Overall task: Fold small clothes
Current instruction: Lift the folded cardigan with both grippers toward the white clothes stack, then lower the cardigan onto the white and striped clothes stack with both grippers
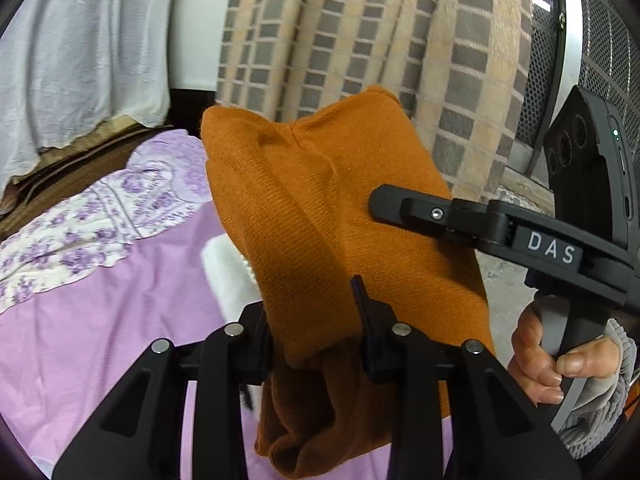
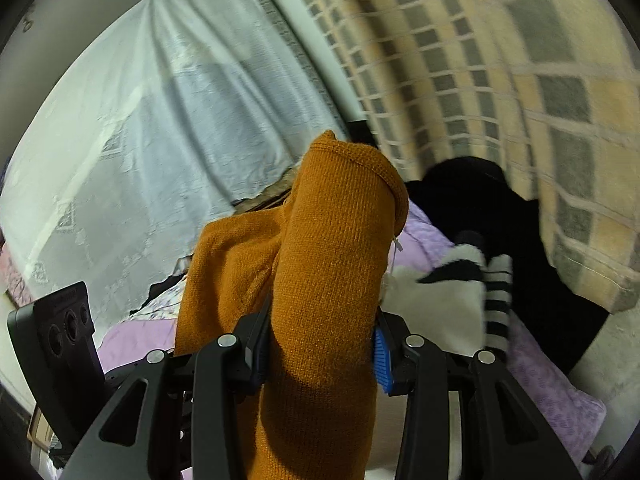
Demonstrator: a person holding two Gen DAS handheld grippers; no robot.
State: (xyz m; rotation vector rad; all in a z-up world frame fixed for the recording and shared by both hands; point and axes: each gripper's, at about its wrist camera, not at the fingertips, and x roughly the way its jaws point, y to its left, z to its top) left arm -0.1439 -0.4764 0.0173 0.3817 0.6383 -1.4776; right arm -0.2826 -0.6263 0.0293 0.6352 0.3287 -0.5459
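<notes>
An orange knitted garment [image 1: 320, 216] hangs bunched in the air above the lilac bed sheet [image 1: 100, 320]. My left gripper [image 1: 316, 320] is shut on its lower part, cloth drooping below the jaws. My right gripper [image 2: 320, 332] is shut on another thick fold of the same orange garment [image 2: 332, 264], which stands up between its fingers. In the left wrist view the right gripper [image 1: 384, 204] reaches in from the right, pressed on the cloth, held by a hand [image 1: 540, 360].
A white item [image 1: 228, 276] lies on the sheet behind the garment. A black-and-white striped fluffy piece [image 2: 460, 292] and a black garment [image 2: 500, 208] lie to the right. A checked blanket [image 1: 380, 40] and a pale curtain [image 2: 180, 120] hang behind. A floral cloth [image 1: 92, 216] lies left.
</notes>
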